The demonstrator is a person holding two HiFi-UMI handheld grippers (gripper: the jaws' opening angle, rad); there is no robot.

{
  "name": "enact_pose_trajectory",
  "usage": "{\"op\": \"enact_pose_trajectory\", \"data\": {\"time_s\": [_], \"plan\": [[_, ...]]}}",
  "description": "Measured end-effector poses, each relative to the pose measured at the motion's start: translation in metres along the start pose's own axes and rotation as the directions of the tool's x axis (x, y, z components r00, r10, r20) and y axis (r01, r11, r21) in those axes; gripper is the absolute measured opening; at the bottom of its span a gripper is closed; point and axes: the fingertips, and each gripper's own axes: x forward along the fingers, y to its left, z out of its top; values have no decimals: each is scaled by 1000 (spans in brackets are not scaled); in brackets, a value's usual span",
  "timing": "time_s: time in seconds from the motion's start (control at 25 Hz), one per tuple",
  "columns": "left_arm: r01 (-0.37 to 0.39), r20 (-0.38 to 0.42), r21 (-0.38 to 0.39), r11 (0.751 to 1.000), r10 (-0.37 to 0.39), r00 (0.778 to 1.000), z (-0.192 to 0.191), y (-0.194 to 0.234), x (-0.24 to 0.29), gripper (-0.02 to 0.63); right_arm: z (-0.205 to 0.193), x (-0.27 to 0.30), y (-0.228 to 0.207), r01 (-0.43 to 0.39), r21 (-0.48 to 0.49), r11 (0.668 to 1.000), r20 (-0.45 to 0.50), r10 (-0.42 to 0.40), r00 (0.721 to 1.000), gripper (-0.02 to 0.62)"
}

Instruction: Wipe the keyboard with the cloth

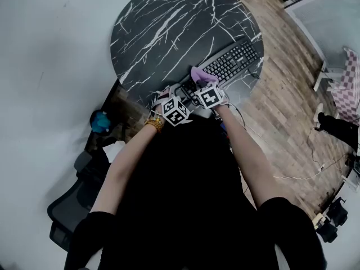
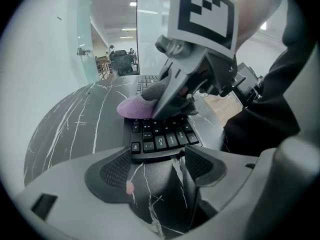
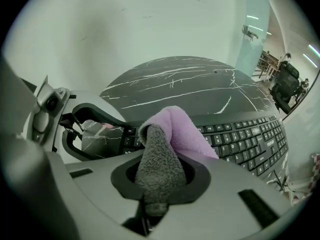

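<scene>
A black keyboard (image 1: 230,61) lies on the round black marble table (image 1: 163,21), near its front right edge. My right gripper (image 3: 160,176) is shut on a cloth (image 3: 172,134), purple on one side and grey on the other. The cloth rests on the keyboard's left end (image 2: 160,139). In the head view the cloth (image 1: 201,75) shows just beyond the right gripper's marker cube (image 1: 210,96). My left gripper (image 2: 157,166) is open, jaws wide apart on either side of the keyboard's left end, with bare marble between them. In the left gripper view the right gripper (image 2: 185,84) presses the cloth (image 2: 134,109) down.
The table's front edge is right under my grippers. A thin cable (image 1: 292,176) trails over the wooden floor (image 1: 287,94) on the right. A blue object (image 1: 100,121) and a dark office chair (image 1: 67,207) are at the lower left. A glass wall (image 2: 112,34) stands behind the table.
</scene>
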Motion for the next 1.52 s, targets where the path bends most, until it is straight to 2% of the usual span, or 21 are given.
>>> {"op": "enact_pose_trajectory", "data": {"time_s": [0.4, 0.6, 0.96, 1.24, 1.32, 1.4, 1.44, 1.52], "plan": [[-12, -6, 13, 1000, 12, 1000, 0, 1, 1, 325, -3, -1, 13, -21, -26, 999, 3, 21, 1000, 66], [-14, -4, 14, 1000, 14, 1000, 0, 0, 1, 325, -9, 0, 33, -43, -97, 994, -4, 43, 999, 66], [-22, -6, 16, 1000, 22, 1000, 0, 2, 2, 325, -11, -1, 51, -111, -170, 979, -15, 110, 994, 66], [-19, -17, 38, 999, 20, 1000, -3, 1, 2, 328, -17, -5, 66, -202, -169, 965, -11, 203, 979, 64], [-21, -19, 40, 999, 22, 1000, -3, 1, 1, 328, -16, -7, 66, -286, -95, 953, 2, 288, 958, 64], [-17, -22, 37, 999, 18, 1000, -5, 0, 1, 328, -13, -13, 68, -417, 30, 908, 68, 414, 907, 66], [-15, -22, 36, 999, 16, 1000, -5, 0, 1, 328, -9, -19, 64, -456, 69, 887, 125, 446, 886, 66], [-16, -18, 38, 999, 17, 1000, -4, 1, 1, 328, 5, -35, 43, -454, 95, 886, 251, 420, 872, 67]]}}
